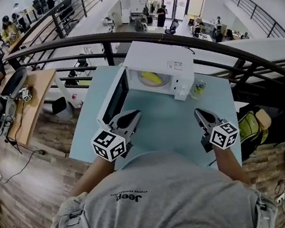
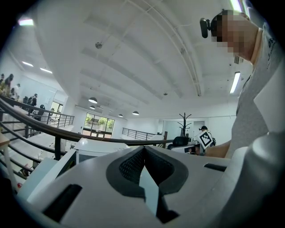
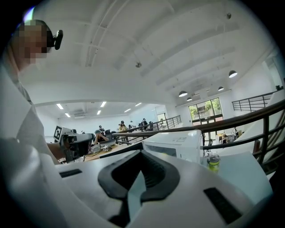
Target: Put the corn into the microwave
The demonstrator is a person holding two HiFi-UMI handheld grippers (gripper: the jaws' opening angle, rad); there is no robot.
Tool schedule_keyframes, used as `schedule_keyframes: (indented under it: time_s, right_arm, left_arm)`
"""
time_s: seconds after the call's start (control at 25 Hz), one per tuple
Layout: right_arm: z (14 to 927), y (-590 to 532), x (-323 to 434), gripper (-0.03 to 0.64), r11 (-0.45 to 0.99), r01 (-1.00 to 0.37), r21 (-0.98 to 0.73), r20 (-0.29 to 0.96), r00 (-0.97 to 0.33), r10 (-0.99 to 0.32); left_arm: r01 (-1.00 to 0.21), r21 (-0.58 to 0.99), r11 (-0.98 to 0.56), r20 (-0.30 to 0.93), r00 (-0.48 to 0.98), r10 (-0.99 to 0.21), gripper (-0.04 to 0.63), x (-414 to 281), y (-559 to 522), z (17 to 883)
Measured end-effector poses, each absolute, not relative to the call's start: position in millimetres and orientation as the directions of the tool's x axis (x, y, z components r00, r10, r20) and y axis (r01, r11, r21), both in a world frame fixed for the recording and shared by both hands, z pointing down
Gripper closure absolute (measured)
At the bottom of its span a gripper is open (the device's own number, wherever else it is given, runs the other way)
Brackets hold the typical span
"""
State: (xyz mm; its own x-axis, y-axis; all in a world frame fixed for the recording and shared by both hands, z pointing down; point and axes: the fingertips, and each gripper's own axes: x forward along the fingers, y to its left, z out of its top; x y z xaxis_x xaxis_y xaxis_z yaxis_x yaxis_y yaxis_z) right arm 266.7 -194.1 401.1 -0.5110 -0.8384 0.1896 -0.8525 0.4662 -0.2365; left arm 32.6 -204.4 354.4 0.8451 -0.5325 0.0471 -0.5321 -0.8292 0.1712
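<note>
Hovering in front of the microwave, jaws closed and empty: left gripper, right gripper. Corn inside the microwave, door open.

Grey T-shirt, dark logo; left gripper, right gripper: black jaws, marker cubes.

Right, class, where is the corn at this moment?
In the head view, the corn lies inside the open microwave at the far edge of the table, left of the small jar.
</note>
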Motion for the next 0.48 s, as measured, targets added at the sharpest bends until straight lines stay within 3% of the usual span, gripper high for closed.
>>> schedule_keyframes:
  time_s: [0.48]
  right_arm:
    - [399.9, -192.6, 271.5, 0.600, 0.468, -0.854, -0.229, 0.186, -0.510, -0.840]
  left_arm:
    - [-0.532, 0.170, -0.829, 0.040, 0.845, -0.534, 0.577, 35.8, -204.1, 353.5]
